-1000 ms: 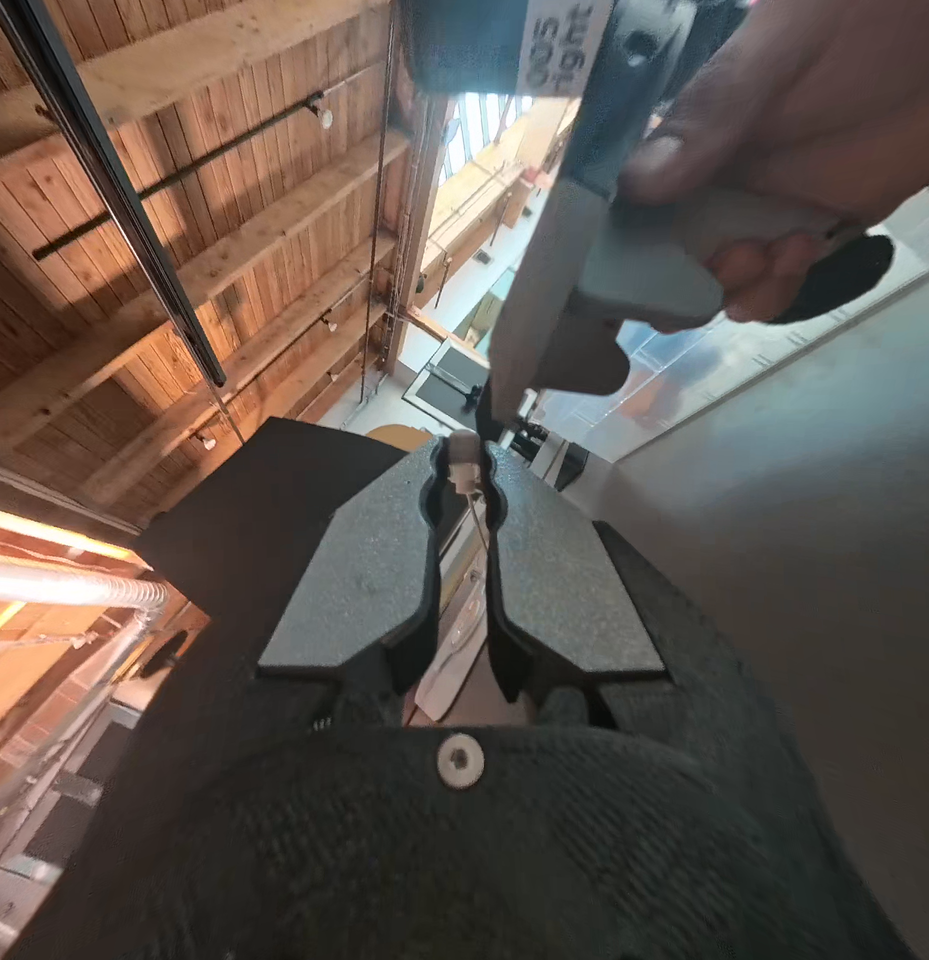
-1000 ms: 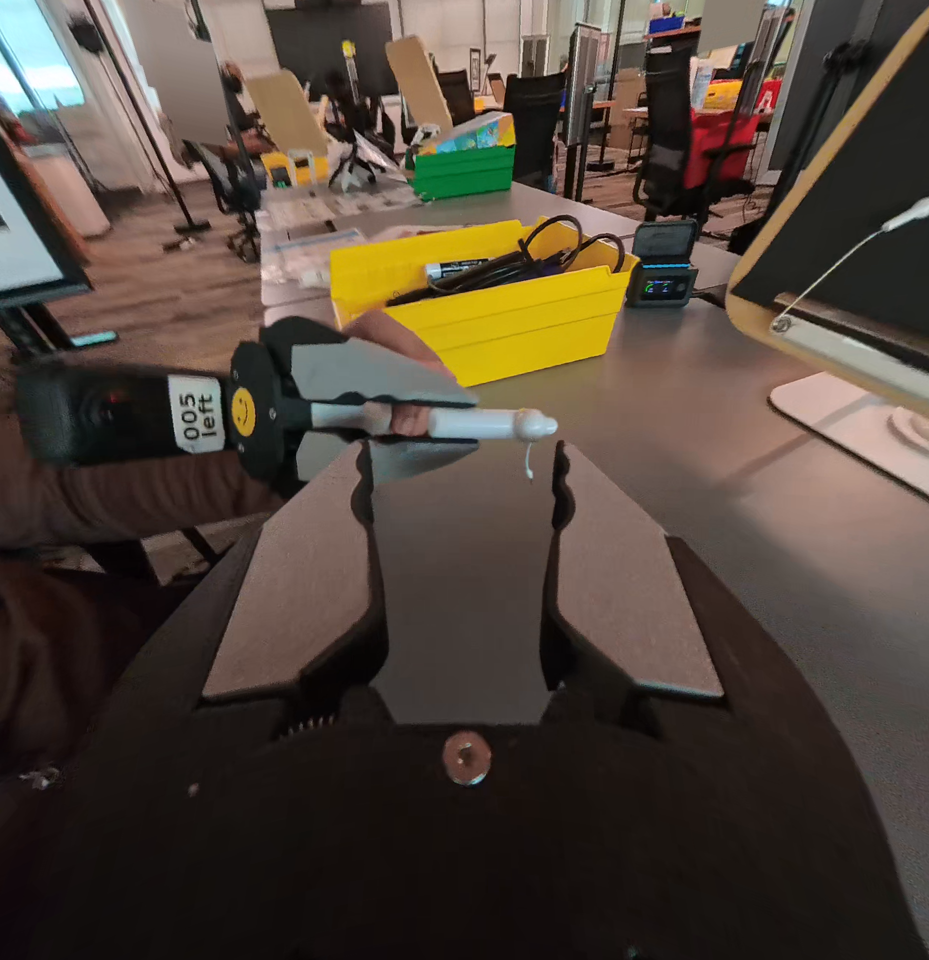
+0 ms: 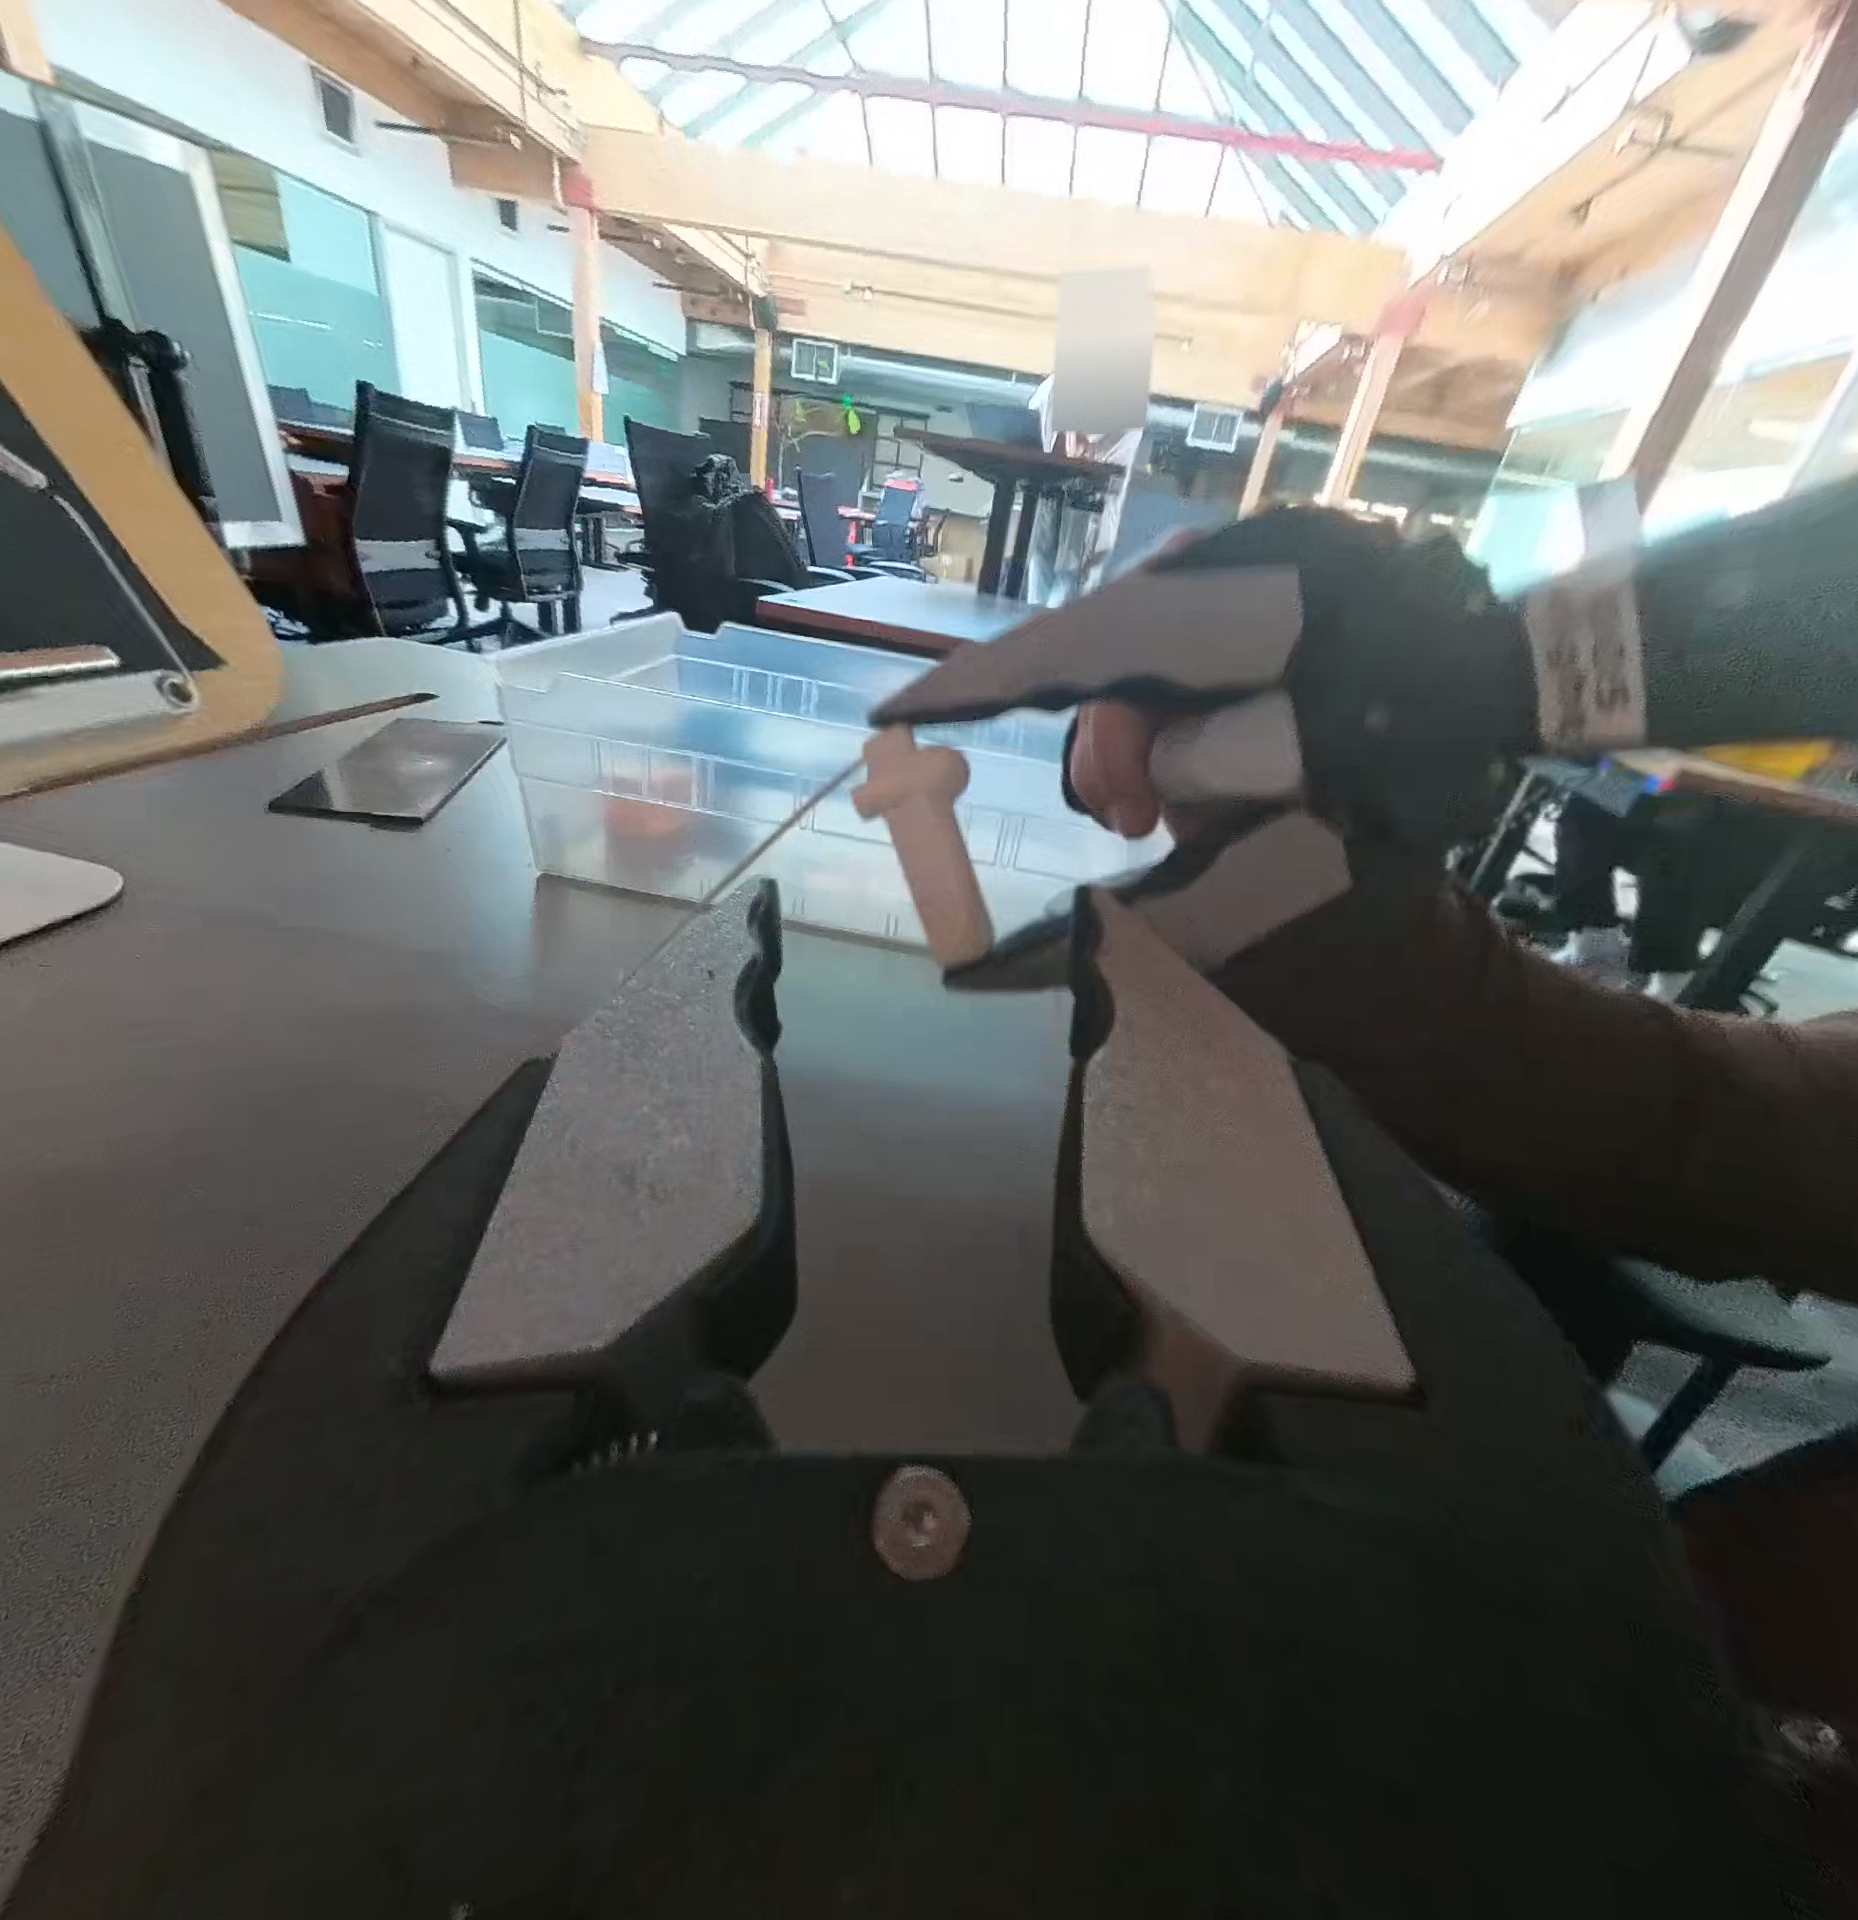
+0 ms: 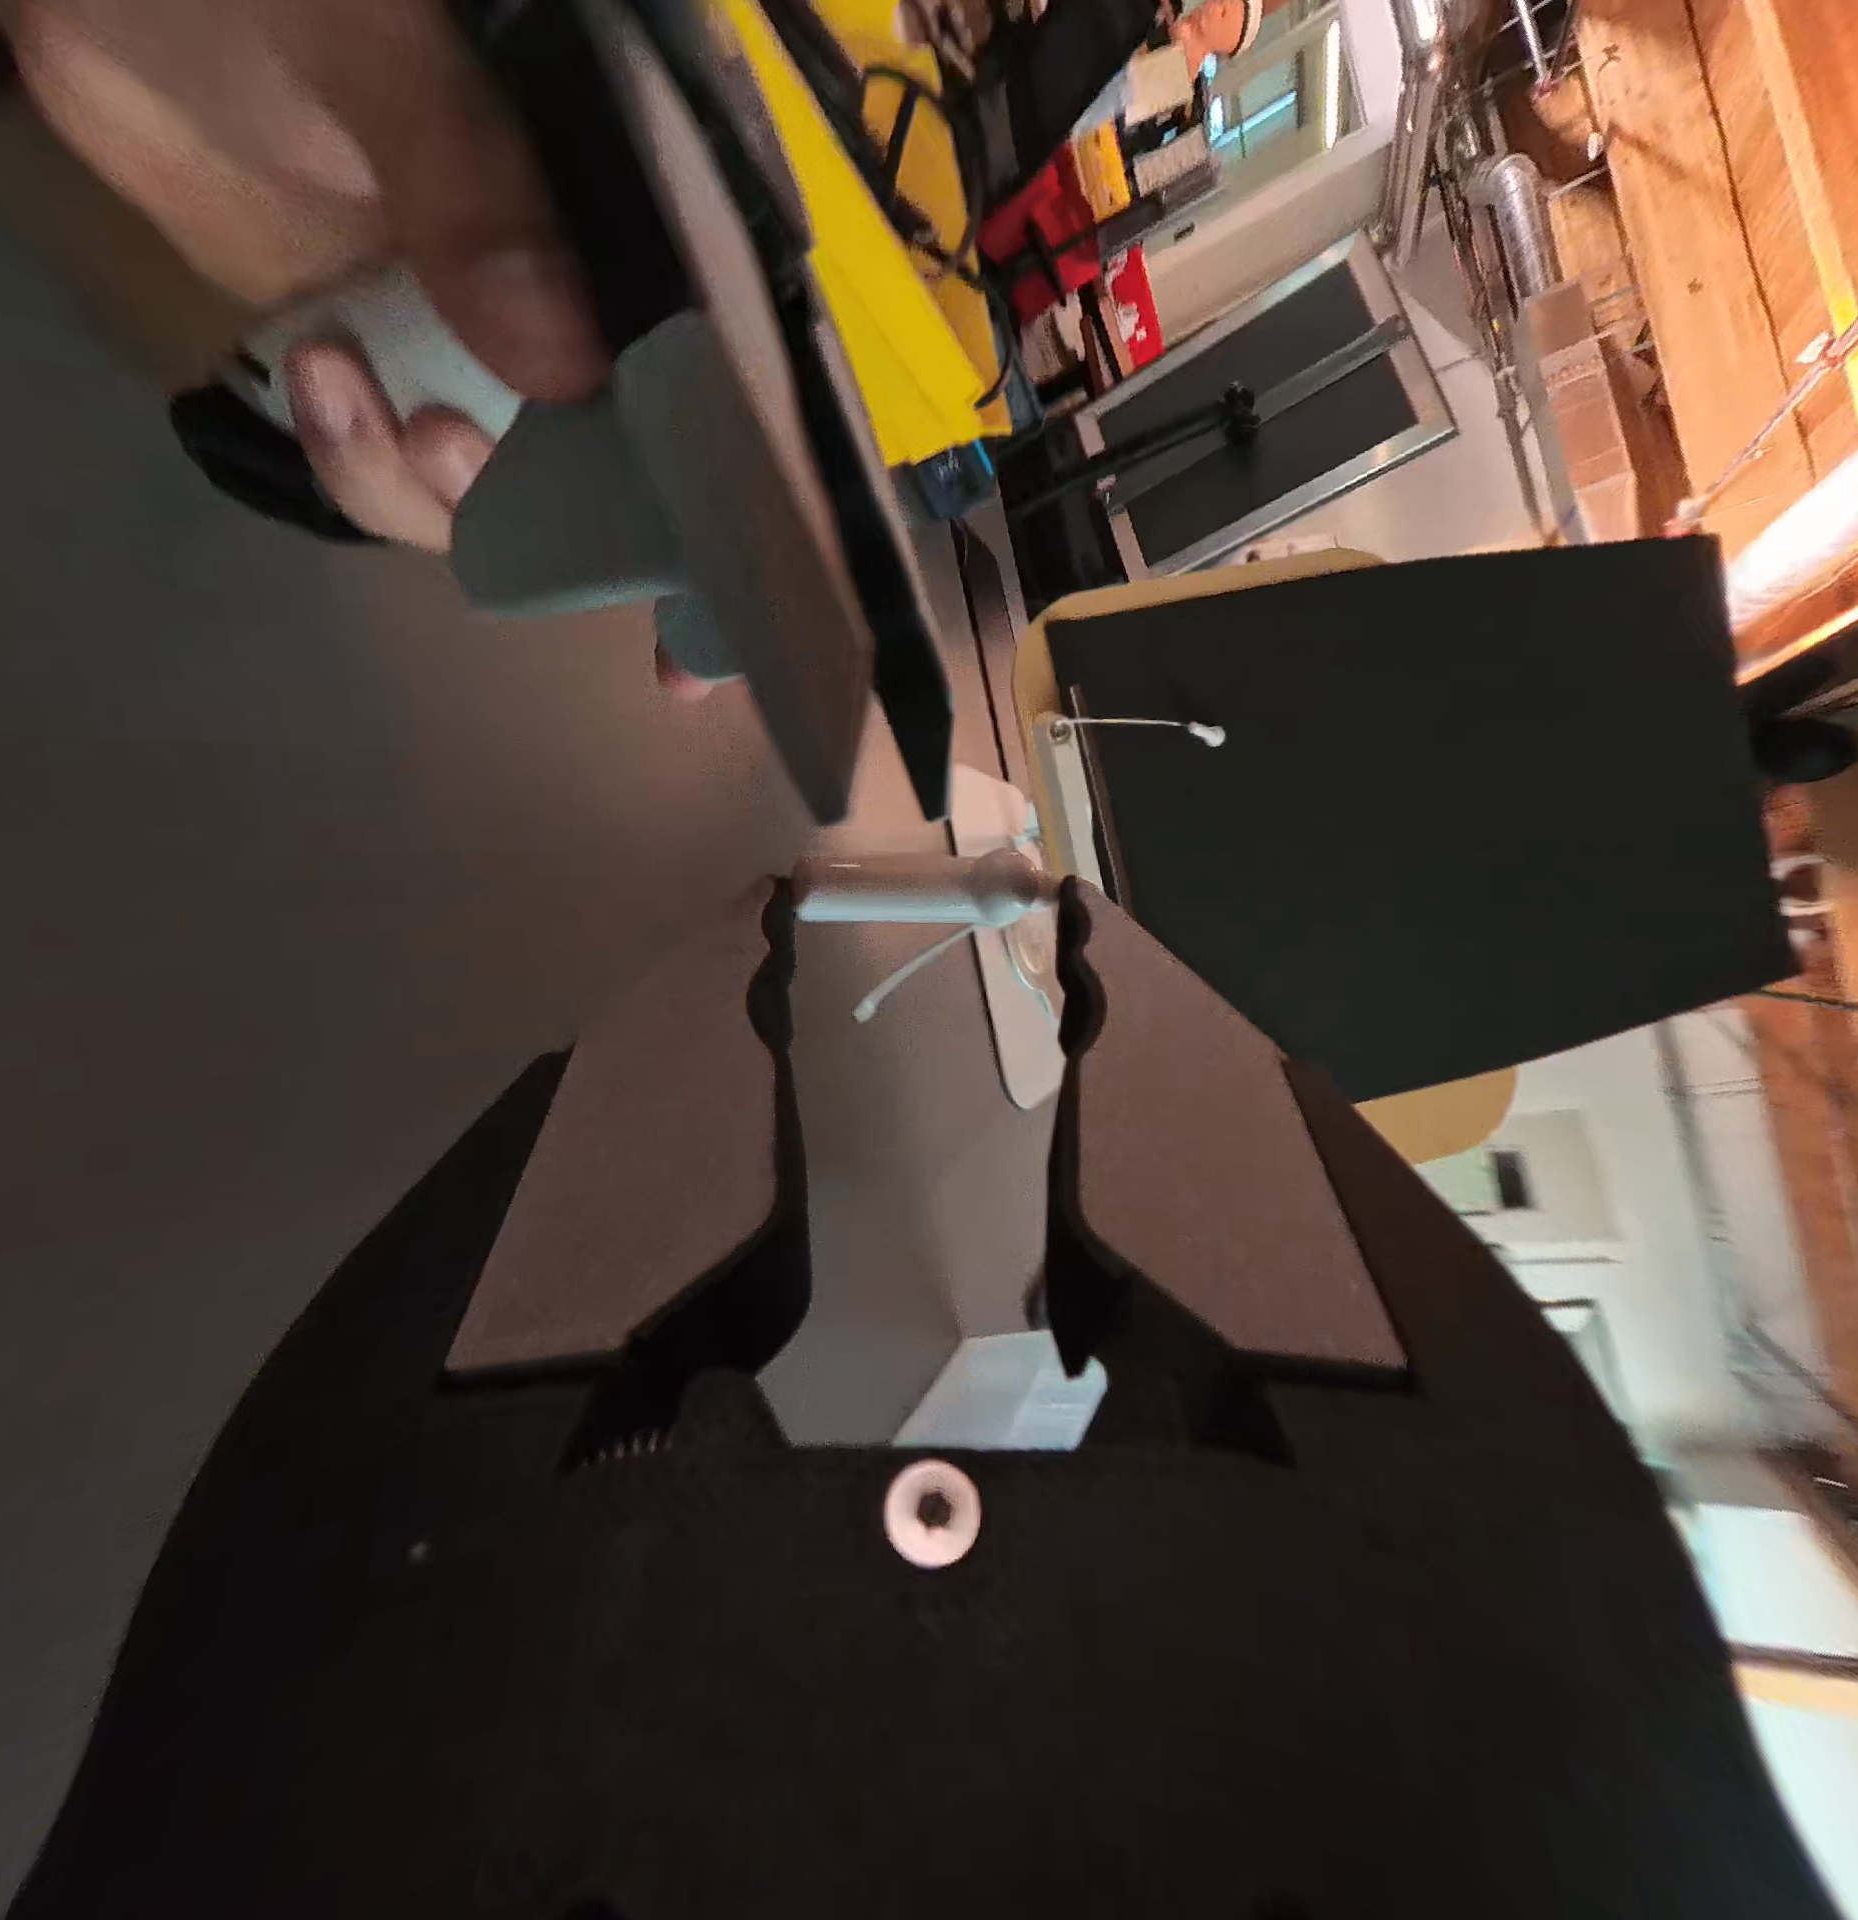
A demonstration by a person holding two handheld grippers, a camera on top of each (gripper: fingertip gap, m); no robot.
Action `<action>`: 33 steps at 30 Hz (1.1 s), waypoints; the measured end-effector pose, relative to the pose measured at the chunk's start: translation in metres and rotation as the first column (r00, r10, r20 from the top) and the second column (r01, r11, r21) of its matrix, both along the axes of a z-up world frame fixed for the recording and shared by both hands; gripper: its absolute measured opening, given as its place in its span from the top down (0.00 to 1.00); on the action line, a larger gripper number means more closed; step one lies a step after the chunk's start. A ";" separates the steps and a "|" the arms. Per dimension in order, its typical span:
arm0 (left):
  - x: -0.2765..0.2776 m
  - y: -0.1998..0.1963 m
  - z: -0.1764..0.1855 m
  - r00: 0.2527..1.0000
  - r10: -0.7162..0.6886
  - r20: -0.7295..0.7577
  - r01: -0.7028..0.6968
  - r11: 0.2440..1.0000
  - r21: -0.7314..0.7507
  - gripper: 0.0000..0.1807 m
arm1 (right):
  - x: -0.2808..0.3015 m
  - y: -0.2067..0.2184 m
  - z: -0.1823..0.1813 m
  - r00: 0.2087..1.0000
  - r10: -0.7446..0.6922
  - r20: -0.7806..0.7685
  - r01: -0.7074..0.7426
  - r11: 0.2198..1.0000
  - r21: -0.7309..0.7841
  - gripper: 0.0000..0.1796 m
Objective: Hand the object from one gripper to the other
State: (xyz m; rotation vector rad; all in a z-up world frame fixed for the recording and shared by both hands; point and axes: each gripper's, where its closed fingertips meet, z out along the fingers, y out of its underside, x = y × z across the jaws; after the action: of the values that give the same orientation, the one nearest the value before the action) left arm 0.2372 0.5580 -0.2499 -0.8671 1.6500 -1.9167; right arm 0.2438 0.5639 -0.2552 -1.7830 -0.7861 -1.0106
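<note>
The left gripper (image 3: 920,935) stands open above bare table (image 3: 281,1039). Ahead, a clear plastic bin (image 3: 696,748) blocks the way; the right gripper (image 3: 956,842) with its pale peg (image 3: 930,842) crowds the right, seemingly almost touching.

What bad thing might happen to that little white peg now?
1. The right tongs pinch the white peg only at their very tips, end to end, so it may pop out and drop onto the table.
2. The left tongs are open and empty, close beside the peg; a bump from them might knock it loose.
</note>
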 end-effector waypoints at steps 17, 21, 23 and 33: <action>0.028 0.029 -0.041 0.935 0.302 0.189 -0.356 0.776 0.522 0.95 | 0.004 0.025 -0.033 0.996 -0.080 0.038 0.081 0.996 -0.025 0.77; 0.018 0.009 -0.039 0.946 0.164 0.278 -0.299 0.772 0.561 0.95 | -0.004 0.012 -0.025 0.977 0.025 -0.214 -0.031 0.999 -0.026 0.73; 0.014 0.005 -0.038 0.955 0.131 0.265 -0.259 0.801 0.539 0.95 | -0.006 0.002 -0.012 0.946 0.085 -0.314 -0.082 0.996 0.021 0.81; -0.013 -0.013 -0.001 0.935 -0.012 0.355 -0.123 0.927 0.354 0.95 | -0.025 -0.011 0.003 0.785 0.240 -0.571 -0.230 0.969 0.091 0.82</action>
State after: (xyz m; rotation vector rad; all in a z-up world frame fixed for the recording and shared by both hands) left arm 0.2239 0.5453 -0.2512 -0.3867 1.6635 -1.5339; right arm 0.2191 0.5526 -0.2525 -1.7822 -0.5817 -0.2651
